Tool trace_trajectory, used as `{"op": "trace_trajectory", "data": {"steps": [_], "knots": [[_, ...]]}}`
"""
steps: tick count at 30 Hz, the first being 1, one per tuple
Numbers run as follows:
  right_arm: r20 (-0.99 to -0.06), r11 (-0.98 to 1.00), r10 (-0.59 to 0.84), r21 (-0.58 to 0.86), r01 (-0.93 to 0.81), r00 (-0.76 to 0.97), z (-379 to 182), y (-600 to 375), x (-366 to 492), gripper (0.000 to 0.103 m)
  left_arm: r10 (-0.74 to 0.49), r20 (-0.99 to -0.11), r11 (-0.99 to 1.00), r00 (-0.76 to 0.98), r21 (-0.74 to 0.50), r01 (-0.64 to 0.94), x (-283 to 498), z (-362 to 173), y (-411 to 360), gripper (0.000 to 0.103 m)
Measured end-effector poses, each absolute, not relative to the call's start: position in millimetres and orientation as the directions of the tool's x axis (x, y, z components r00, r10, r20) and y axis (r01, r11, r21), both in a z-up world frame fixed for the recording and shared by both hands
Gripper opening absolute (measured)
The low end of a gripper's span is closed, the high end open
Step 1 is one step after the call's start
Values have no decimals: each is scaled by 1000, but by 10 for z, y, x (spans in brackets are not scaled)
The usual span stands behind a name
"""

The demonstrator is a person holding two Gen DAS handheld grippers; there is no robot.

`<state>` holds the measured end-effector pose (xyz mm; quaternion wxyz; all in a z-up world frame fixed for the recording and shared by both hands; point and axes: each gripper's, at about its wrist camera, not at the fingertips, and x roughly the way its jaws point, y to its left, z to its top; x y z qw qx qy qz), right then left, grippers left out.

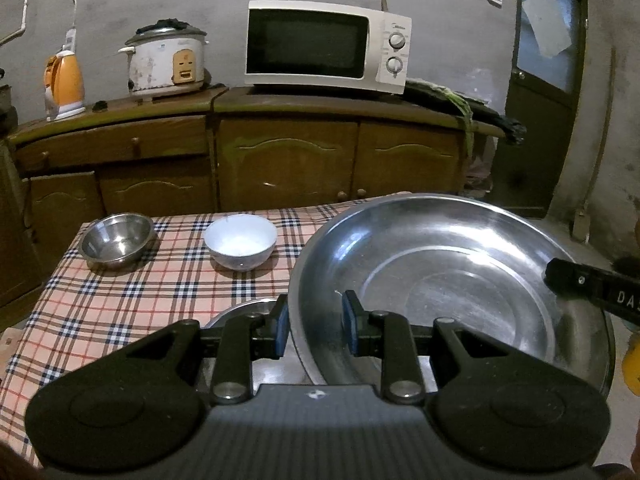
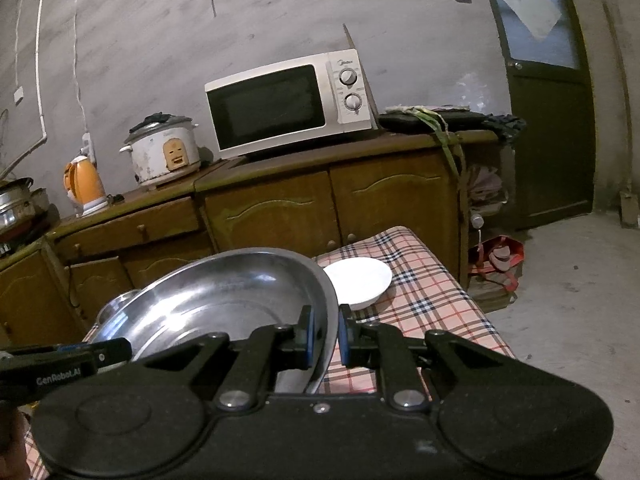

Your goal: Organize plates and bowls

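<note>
A large steel basin [image 1: 460, 280] is held between both grippers above the plaid-clothed table [image 1: 120, 312]. My left gripper [image 1: 316, 330] is shut on its left rim, one blue pad inside and one outside. My right gripper [image 2: 326, 336] is shut on the opposite rim of the basin [image 2: 208, 304]; its tip [image 1: 554, 278] shows at the right in the left wrist view. A small steel bowl [image 1: 116, 240] and a white bowl [image 1: 240, 242] stand at the table's far side. A white plate [image 2: 358, 280] lies beyond the basin. Part of another steel dish [image 1: 240, 314] shows under the left gripper.
Behind the table runs a wooden sideboard [image 1: 288, 160] carrying a microwave [image 1: 324, 46], a rice cooker [image 1: 166, 60] and an orange kettle [image 1: 66, 84]. A dark door [image 2: 552, 140] and bare concrete floor [image 2: 560, 300] lie to the right, with a red bag [image 2: 500, 256] beside the sideboard.
</note>
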<state>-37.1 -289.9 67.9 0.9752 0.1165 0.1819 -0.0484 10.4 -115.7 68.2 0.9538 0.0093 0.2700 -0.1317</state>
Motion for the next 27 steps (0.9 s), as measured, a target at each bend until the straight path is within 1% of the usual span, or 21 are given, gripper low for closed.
{"op": "trace_trajectory", "data": {"steps": [27], "knots": [[-403, 975, -15, 196, 103, 915, 573, -2782, -176, 17, -214, -549, 974, 808, -58, 218, 142, 571, -945, 27]]}}
